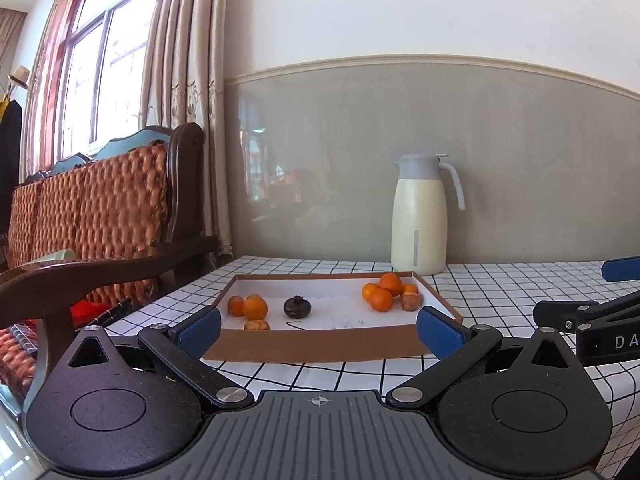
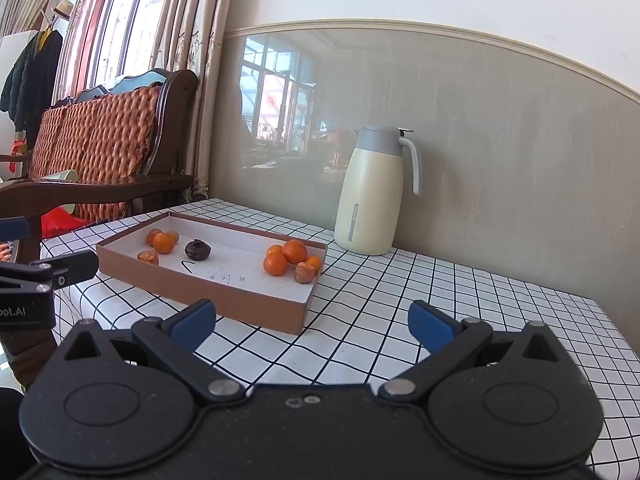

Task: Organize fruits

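Both grippers gaping wide and empty, fruit sitting in the tray on the checked table.

Left wrist view: the left gripper hangs at the table's near edge, blue pads spread far apart, nothing between them. Just ahead lies the cardboard tray: a small group of oranges by its left wall, a dark fruit near the middle, more oranges clustered in the far right corner. A cream jug stands behind the tray against the wall.

Right wrist view: the right gripper is equally wide, holding nothing, short of the tray's near right corner. Dark fruit beside the left group; right cluster well apart.
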Available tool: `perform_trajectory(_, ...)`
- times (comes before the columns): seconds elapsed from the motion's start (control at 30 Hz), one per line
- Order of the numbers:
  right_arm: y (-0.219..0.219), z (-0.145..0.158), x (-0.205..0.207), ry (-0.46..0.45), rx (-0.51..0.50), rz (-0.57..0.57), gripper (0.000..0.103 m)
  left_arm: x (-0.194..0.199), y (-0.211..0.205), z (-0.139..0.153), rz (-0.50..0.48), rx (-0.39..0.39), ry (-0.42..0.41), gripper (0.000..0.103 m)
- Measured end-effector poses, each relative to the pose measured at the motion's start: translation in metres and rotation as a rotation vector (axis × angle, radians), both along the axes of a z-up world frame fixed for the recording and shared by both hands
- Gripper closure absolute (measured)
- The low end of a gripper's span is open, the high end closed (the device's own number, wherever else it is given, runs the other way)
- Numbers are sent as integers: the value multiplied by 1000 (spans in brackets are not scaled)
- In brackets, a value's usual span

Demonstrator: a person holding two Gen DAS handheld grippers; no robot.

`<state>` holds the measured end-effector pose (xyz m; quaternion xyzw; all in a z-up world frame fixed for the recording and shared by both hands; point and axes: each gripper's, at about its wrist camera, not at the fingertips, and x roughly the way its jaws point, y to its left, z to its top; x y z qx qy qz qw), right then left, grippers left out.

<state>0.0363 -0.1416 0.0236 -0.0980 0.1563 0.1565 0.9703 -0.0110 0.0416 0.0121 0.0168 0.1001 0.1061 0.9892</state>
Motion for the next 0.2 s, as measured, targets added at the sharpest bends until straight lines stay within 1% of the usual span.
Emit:
perform_trajectory(0.1,0,0,0,1,0,0,6,-2,1,0,10,-2,-14,0)
perform_trajectory(0.2,0,0,0,0,0,0,6,-1,2,0,9,-4,-7,0)
